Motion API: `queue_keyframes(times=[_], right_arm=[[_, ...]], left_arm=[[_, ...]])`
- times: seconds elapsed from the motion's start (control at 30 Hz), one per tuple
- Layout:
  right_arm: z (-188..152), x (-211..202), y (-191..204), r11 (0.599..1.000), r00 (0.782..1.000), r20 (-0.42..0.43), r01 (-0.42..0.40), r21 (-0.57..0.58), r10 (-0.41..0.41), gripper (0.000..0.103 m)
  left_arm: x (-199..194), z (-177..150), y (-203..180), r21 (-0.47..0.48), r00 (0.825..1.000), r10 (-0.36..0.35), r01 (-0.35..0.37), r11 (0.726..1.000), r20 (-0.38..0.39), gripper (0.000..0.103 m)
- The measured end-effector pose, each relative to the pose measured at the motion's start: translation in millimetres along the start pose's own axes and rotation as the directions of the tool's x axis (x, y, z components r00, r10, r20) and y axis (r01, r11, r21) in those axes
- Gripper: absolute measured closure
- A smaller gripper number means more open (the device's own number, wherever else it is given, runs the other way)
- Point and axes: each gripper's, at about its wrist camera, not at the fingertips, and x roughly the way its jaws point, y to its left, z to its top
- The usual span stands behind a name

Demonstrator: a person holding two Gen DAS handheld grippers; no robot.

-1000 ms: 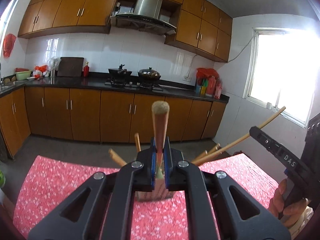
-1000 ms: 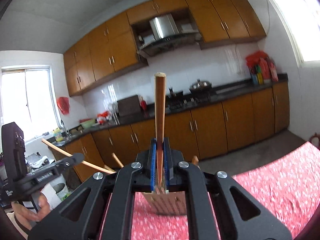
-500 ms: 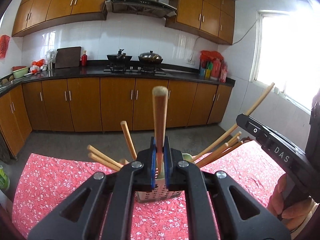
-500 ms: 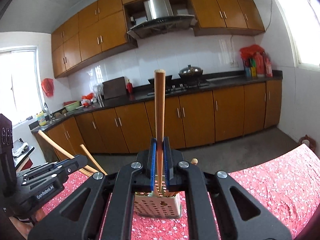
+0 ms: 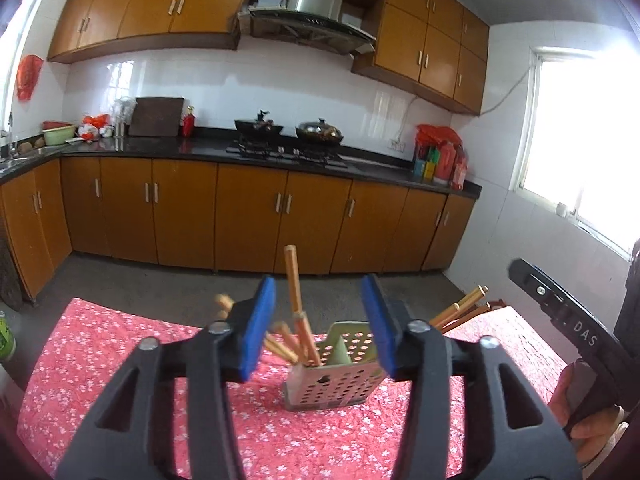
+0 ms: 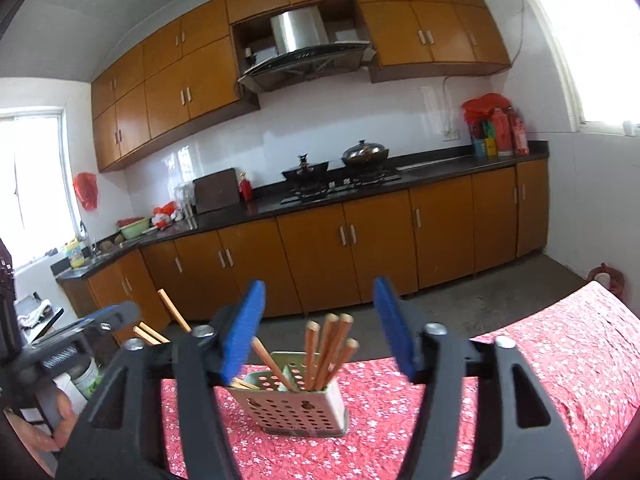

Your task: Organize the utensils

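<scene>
Left gripper (image 5: 318,324): its blue-padded jaws are standing wide apart, gripping nothing, hovering just above the holder.
Right gripper (image 6: 320,326): its jaws are likewise gaping, holding nothing, hanging over the holder's near side.
Utensil holder (image 6: 298,408): a perforated metal caddy is standing upright on the red floral tablecloth (image 6: 540,360).
Chopsticks (image 6: 328,350): wooden sticks are standing in the holder's compartments, some leaning out toward either side.
Background: wooden cabinets (image 5: 248,216) are lining the wall under a dark countertop.
</scene>
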Motion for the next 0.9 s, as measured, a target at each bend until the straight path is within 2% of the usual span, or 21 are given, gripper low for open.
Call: queue_keyframes(times=[0.03, 0.1, 0.13, 0.17, 0.2, 0.23, 0.6, 0.73, 0.9], right_arm=[[-2.1, -4.7, -2.6, 1.000, 1.000, 0.006, 0.004, 0.001, -0.004, 0.033], [-11.2, -16.4, -5.8, 1.000, 1.000, 0.014, 0.022, -0.006, -0.022, 0.023], [-14.3, -19.1, -6.0, 0.999, 0.999, 0.017, 0.031, -0.010, -0.031, 0.014], [-21.0, -24.4, -6.0, 0.999, 0.999, 0.022, 0.045, -0.021, -0.045, 0.008], [-27.7, -29.0, -4.8, 0.998, 0.998, 0.027, 0.057, -0.035, -0.056, 0.005], [-37.1, -34.5, -3.0, 0.996, 0.997, 0.035, 0.072, -0.057, -0.070, 0.002], [-114.7, -57.8, 18.2, 0.973, 0.987, -0.011, 0.156, -0.171, -0.161, 0.002], [-136.0, -57.8, 20.4, 0.973, 0.986, -0.069, 0.139, -0.184, -0.154, 0.002], [-155.8, -57.6, 18.6, 0.976, 0.979, -0.126, 0.137, -0.168, -0.159, 0.002]], left_arm=[[-7.4, -2.0, 2.2, -0.001, 1.000, 0.002, -0.002, 1.000, 0.008, 0.048], [-25.1, -12.1, 7.7, 0.010, 0.999, 0.021, -0.022, 1.000, 0.027, 0.029], [-33.1, -17.9, 9.5, 0.018, 0.999, 0.032, -0.032, 0.999, 0.036, 0.024], [-40.7, -25.0, 10.8, 0.031, 0.998, 0.046, -0.047, 0.998, 0.045, 0.014], [-49.5, -35.0, 11.6, 0.049, 0.996, 0.067, -0.070, 0.996, 0.058, 0.006], [-57.4, -45.8, 12.0, 0.066, 0.994, 0.090, -0.094, 0.993, 0.068, 0.004], [-89.7, -147.9, 6.7, 0.186, 0.969, 0.227, -0.242, 0.952, 0.099, 0.004], [-85.2, -167.8, 5.3, 0.188, 0.973, 0.225, -0.232, 0.954, 0.059, 0.004], [-87.0, -183.0, 10.2, 0.136, 0.977, 0.213, -0.214, 0.967, 0.024, 0.004]])
